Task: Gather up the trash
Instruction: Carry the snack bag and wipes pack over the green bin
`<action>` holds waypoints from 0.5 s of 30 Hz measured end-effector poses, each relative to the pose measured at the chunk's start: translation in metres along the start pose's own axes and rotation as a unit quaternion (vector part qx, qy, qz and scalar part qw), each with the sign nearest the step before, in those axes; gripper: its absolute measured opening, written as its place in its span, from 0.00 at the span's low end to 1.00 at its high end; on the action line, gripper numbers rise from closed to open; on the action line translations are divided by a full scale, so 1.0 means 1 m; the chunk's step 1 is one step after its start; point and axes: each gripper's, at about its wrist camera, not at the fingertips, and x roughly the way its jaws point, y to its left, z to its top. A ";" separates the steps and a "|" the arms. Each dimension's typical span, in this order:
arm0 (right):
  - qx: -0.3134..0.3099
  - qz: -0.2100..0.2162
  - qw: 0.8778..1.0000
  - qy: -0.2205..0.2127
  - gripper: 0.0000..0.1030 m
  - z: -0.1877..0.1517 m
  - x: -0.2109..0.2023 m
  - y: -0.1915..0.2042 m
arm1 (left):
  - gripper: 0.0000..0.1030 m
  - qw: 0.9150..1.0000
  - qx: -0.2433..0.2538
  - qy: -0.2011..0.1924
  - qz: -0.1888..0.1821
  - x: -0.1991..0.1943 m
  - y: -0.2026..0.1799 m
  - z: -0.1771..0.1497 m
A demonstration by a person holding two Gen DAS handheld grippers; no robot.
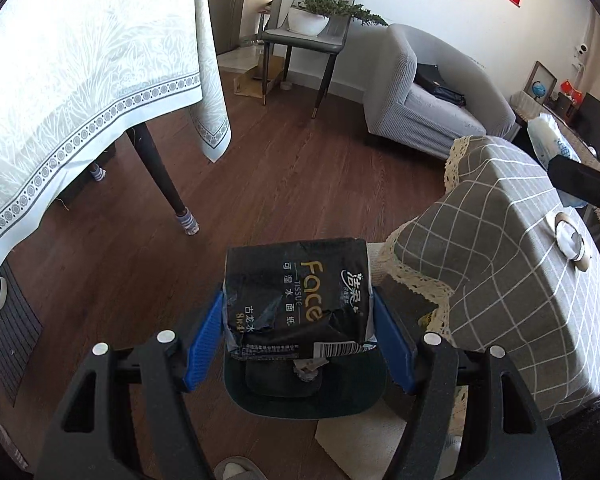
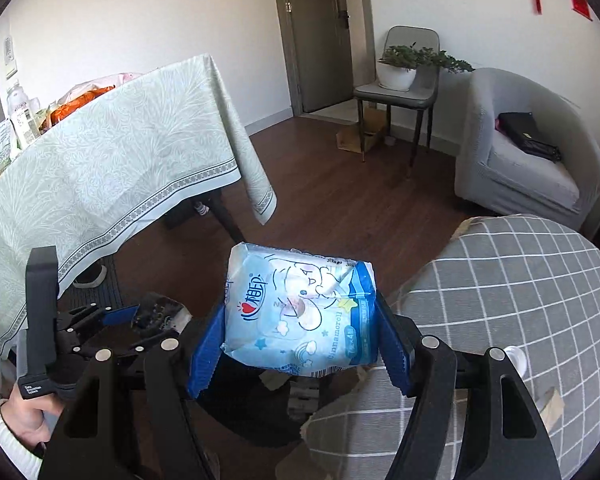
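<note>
Left wrist view: left gripper (image 1: pixel 299 326) clamped on crumpled black tissue pack (image 1: pixel 296 298) above black trash bin (image 1: pixel 306 390) beside checked table (image 1: pixel 516 264); right wrist view: right gripper (image 2: pixel 300 330) clamped on pale blue tissue pack (image 2: pixel 300 316), likewise over the bin.

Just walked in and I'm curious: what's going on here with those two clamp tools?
A person is collecting trash. The left hand-held gripper clamps a black plastic tissue pack above a dark round bin. The right hand-held gripper clamps a light-blue plastic tissue pack beside the grey checked tablecloth.
</note>
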 end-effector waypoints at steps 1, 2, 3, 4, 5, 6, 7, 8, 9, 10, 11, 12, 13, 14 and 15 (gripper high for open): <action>-0.002 0.005 1.000 0.005 0.67 0.000 0.006 0.004 | 0.70 1.000 -0.001 0.006 0.000 0.005 0.003 -0.001; -0.003 0.009 1.000 0.009 0.67 0.000 0.011 0.008 | 0.70 1.000 -0.003 0.010 -0.002 0.009 0.006 -0.003; -0.004 0.011 1.000 0.013 0.67 0.001 0.016 0.013 | 0.70 1.000 -0.007 0.017 -0.001 0.015 0.010 -0.005; -0.005 0.014 1.000 0.017 0.67 0.000 0.021 0.018 | 0.70 1.000 -0.011 0.026 -0.001 0.021 0.014 -0.009; -0.005 0.016 1.000 0.019 0.67 0.001 0.025 0.021 | 0.70 0.999 -0.017 0.034 -0.003 0.026 0.018 -0.012; -0.005 0.015 1.000 0.023 0.67 0.001 0.030 0.024 | 0.70 0.999 -0.021 0.040 -0.009 0.030 0.020 -0.013; -0.005 0.015 1.000 0.026 0.67 0.002 0.035 0.027 | 0.71 0.999 -0.022 0.046 -0.010 0.035 0.021 -0.014; -0.005 0.016 0.999 0.029 0.67 0.002 0.039 0.028 | 0.70 0.998 -0.021 0.051 -0.010 0.039 0.022 -0.016; -0.003 0.018 0.999 0.032 0.67 0.002 0.043 0.030 | 0.70 0.998 -0.020 0.056 -0.010 0.042 0.021 -0.016; -0.002 0.019 0.999 0.035 0.67 0.002 0.047 0.031 | 0.71 0.998 -0.017 0.060 -0.013 0.045 0.020 -0.017; -0.001 0.019 0.999 0.038 0.67 0.002 0.051 0.032 | 0.71 0.998 -0.014 0.063 -0.016 0.047 0.019 -0.018; 0.001 0.019 0.999 0.041 0.67 0.001 0.055 0.033 | 0.71 0.997 -0.014 0.068 -0.017 0.051 0.019 -0.019; 0.002 0.019 0.999 0.045 0.67 0.001 0.059 0.033 | 0.72 0.997 -0.016 0.070 -0.018 0.053 0.020 -0.020; 0.004 0.018 0.999 0.048 0.67 0.001 0.063 0.033 | 0.75 0.997 -0.018 0.071 -0.021 0.054 0.021 -0.020; 0.006 0.016 0.999 0.052 0.67 0.000 0.067 0.033 | 0.80 0.997 -0.019 0.071 -0.023 0.054 0.021 -0.020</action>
